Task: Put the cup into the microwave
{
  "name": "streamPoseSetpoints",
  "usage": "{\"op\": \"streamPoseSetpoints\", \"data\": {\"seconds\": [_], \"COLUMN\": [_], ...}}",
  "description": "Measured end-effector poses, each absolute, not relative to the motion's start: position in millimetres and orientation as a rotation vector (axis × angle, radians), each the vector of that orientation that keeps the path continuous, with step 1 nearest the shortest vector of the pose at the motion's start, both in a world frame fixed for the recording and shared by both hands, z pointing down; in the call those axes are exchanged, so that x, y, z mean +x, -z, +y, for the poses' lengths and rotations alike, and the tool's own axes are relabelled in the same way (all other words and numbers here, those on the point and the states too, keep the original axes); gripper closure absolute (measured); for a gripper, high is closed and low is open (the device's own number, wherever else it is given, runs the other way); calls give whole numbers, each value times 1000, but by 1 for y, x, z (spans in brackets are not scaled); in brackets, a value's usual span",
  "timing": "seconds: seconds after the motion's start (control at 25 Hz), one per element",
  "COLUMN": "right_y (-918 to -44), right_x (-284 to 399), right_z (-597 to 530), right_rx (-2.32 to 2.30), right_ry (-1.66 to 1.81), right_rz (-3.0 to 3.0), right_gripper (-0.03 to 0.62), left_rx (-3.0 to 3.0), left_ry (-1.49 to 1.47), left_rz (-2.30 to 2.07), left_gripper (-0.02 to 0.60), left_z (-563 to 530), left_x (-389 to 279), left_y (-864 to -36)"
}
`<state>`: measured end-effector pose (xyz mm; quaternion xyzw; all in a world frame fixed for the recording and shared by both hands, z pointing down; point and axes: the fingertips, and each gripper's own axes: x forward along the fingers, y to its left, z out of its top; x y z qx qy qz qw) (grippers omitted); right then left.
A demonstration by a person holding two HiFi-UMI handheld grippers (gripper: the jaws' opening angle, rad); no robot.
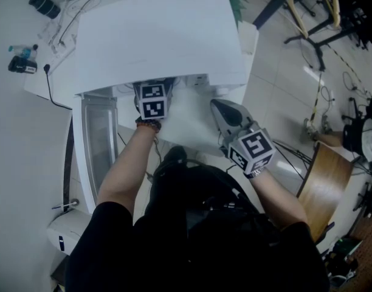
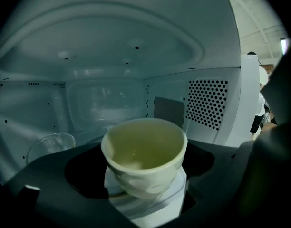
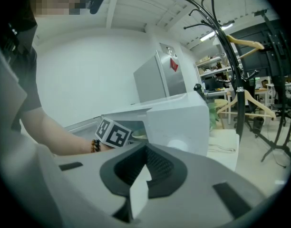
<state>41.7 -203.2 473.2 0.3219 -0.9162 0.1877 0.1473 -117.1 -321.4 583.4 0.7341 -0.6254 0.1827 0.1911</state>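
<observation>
The microwave (image 1: 155, 35) stood with its door (image 1: 99, 139) swung open to the left. The left hand-held gripper (image 1: 152, 102) reached into the cavity, its jaws closed on the cup (image 2: 144, 153), a pale cream bowl-shaped cup held upright by its lower body. The cup was inside the microwave, in front of the back wall, with the perforated wall (image 2: 207, 103) to its right; whether it touched the floor of the cavity could not be told. The right hand-held gripper (image 1: 225, 114) hung outside, just right of the opening and pointing toward it, its jaws pressed together with nothing between them.
</observation>
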Motion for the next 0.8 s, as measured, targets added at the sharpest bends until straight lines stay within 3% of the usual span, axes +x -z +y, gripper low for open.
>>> {"op": "streamPoseSetpoints", "data": {"seconds": [0.8], "right_y": [-469], "right_x": [41], "right_z": [-194], "right_rx": [916], "right_ry": [-530], "right_rz": [-2647], "right_gripper": [591], "left_rx": [1923], "left_ry": [-566], "left_rz": [-1867], "left_gripper": [135], "left_z": [-300], "left_x": [-127], "left_y": [-594]}}
